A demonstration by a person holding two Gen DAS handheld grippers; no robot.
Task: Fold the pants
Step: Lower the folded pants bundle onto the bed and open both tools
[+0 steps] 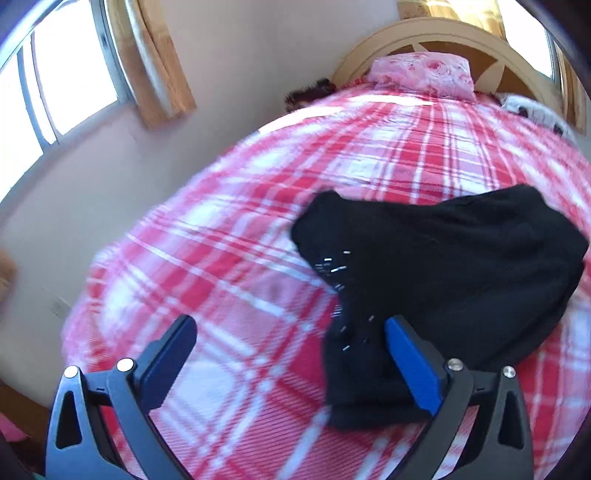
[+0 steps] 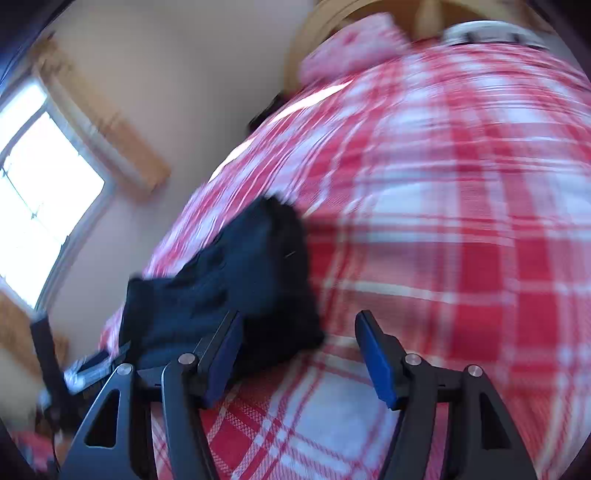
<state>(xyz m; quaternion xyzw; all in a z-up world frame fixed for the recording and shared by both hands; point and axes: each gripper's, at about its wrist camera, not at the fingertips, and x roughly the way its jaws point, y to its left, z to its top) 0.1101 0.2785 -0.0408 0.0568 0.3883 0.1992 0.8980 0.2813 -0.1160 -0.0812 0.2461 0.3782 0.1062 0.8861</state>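
Note:
The black pants (image 1: 436,280) lie folded into a compact pile on the red and white plaid bedspread (image 1: 229,243). In the left wrist view my left gripper (image 1: 291,328) is open and empty, its right finger at the pile's near edge. In the right wrist view the pants (image 2: 236,288) lie to the left, partly behind my left finger. My right gripper (image 2: 299,328) is open and empty over the bedspread (image 2: 443,221) beside the pile. Both views are blurred by motion.
A pink floral pillow (image 1: 424,74) leans on the wooden headboard (image 1: 436,33) at the far end. A window (image 1: 55,88) with tan curtains sits in the wall left of the bed. The other gripper's handle (image 2: 48,354) shows at the bed's left edge.

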